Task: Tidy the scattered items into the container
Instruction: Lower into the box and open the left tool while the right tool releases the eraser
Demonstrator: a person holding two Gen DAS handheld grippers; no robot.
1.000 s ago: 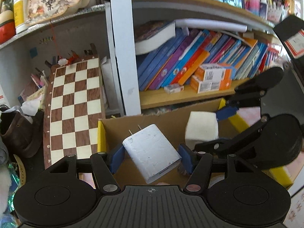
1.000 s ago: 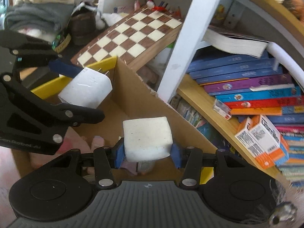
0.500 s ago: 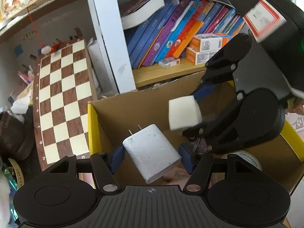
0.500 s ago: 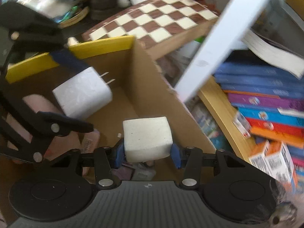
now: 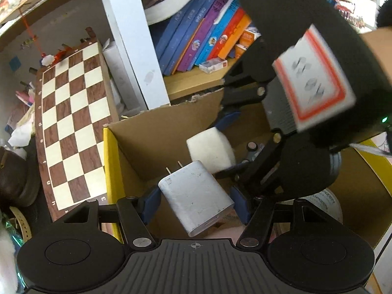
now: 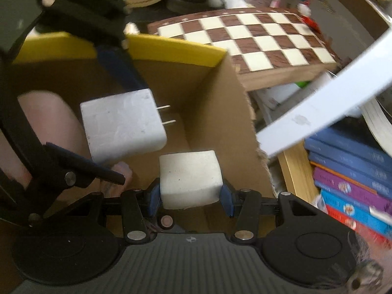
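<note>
Two handheld grippers over an open cardboard box [image 5: 156, 134], whose brown inner walls carry a yellow outer rim. The left gripper [image 5: 196, 203] is clamping a white wall charger [image 5: 196, 198] between its blue pads, jaws standing roughly half open around the charger's body; the charger is sitting tilted, its two metal prongs pointing away toward the box's far wall, and is hanging above the box interior. The right gripper [image 6: 189, 196] is gripping a white foam-like block [image 6: 189, 178] between its blue pads, jaws partly open to the block's width; the block is hanging inside the box opening, just beside the charger and apart from it. In the left wrist view the right gripper is crossing in from the right, its labelled black body blurred. Behind the box, a brown-and-cream chessboard [image 5: 71, 127] is leaning beside a white shelf upright [image 5: 132, 39], with a row of coloured books [image 5: 203, 31] on the wooden shelf.
</note>
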